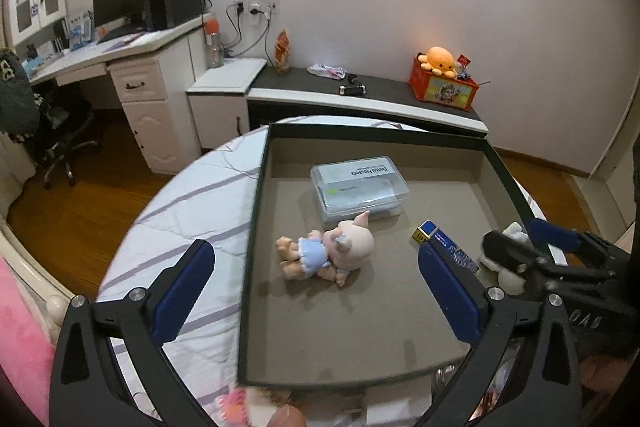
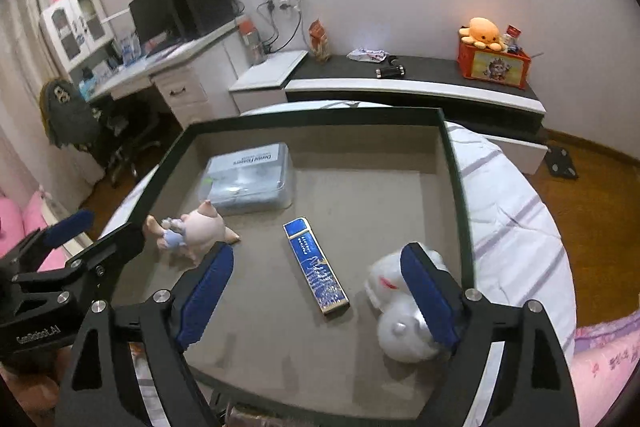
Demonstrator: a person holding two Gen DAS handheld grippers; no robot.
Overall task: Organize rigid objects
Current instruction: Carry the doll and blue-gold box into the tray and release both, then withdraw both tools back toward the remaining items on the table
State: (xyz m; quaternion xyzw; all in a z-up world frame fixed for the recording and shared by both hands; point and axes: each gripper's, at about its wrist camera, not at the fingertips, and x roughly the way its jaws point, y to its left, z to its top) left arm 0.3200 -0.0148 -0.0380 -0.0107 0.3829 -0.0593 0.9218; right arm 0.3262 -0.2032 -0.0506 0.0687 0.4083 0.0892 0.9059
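Grey tray (image 2: 452,163) holds the doll (image 1: 324,253), blue box (image 2: 316,267) and white toy (image 2: 400,327); both grippers, left (image 1: 316,291) and right (image 2: 316,291), are spread and empty, so lift them straight clear without nudging anything

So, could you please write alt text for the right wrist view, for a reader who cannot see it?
The open right gripper hovers over a shallow dark-rimmed tray on a striped bed. In the tray lie a blue box, a white figurine, a pig doll and a clear floss case. The left gripper shows at left.
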